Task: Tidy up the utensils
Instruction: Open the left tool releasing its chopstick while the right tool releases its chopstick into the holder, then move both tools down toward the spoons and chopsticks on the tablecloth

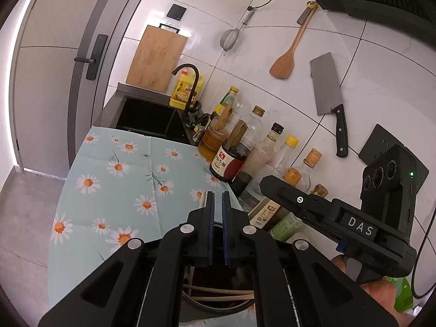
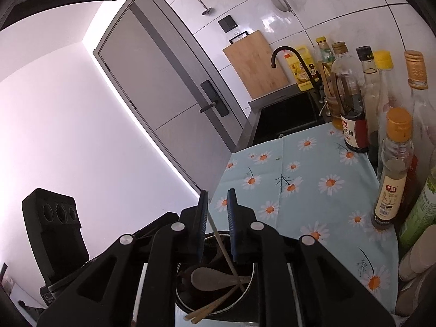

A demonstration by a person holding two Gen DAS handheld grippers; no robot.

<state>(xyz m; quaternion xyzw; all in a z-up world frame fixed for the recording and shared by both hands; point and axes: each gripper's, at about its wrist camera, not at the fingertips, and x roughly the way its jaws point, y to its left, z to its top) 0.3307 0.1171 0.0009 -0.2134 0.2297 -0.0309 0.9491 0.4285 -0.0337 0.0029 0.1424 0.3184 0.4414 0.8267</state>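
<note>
A dark round utensil holder (image 2: 218, 303) stands at the near end of the daisy-print counter (image 2: 308, 179). It holds a grey spoon (image 2: 215, 279), wooden chopsticks (image 2: 204, 313) and a thin stick (image 2: 222, 245) that rises between the pads of my right gripper (image 2: 217, 209), which are a little apart and do not clamp it. My left gripper (image 1: 218, 204) hovers over the same holder (image 1: 218, 303), its pads nearly together with nothing between them; chopsticks (image 1: 226, 295) lie in the holder below. The right gripper's body (image 1: 340, 218) shows at the right in the left wrist view.
Oil and sauce bottles (image 1: 231, 158) line the wall side of the counter. Beyond the cloth lie a black sink (image 1: 150, 120) and faucet (image 1: 190, 81). A cutting board (image 1: 155, 57), strainer (image 1: 230, 38), wooden spatula (image 1: 286, 57) and cleaver (image 1: 327, 90) hang on the tiled wall.
</note>
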